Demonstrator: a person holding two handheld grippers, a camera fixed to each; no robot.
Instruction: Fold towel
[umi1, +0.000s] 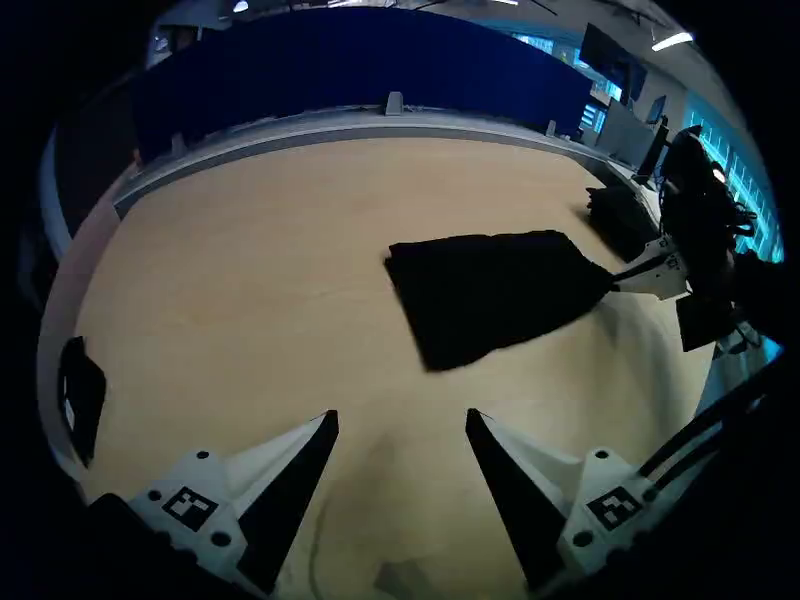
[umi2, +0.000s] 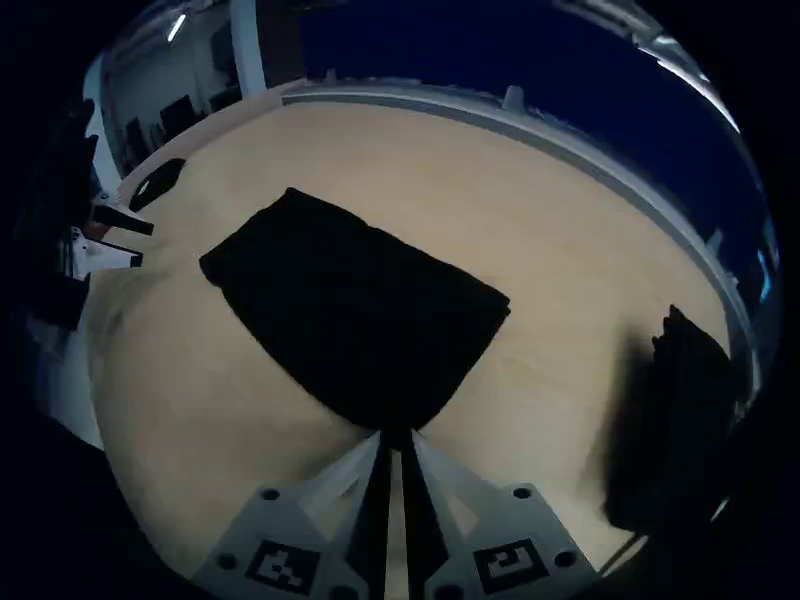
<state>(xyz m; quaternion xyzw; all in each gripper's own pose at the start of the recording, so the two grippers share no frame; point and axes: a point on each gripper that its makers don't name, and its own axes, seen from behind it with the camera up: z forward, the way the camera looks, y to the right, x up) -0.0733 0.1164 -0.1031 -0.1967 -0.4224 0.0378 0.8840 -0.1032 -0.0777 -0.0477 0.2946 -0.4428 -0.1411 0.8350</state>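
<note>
The right gripper (umi2: 397, 440) has its fingers pinching the near corner of the black towel (umi2: 350, 320), lying mid-frame on the worktop (umi2: 560, 250). The left gripper (umi1: 400, 415) hangs spread and empty. I'd have it take the neighbouring corner, so the edge lifts taut.

One towel (umi1: 490, 300); two grippers: left gripper (umi1: 402, 430), right gripper (umi2: 397, 440); one dark cloth pile (umi2: 680, 430); one small dark object (umi1: 80, 395); one table (umi1: 250, 280); one blue partition (umi1: 350, 60).

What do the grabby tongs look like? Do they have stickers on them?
The left tongs and right tongs have pointy triangle fingers, white outside and black inside. Each finger's base wears a square black-and-white marker, like a puzzle sticker, with small round screw holes. Some black cables run beside the left pair.
</note>
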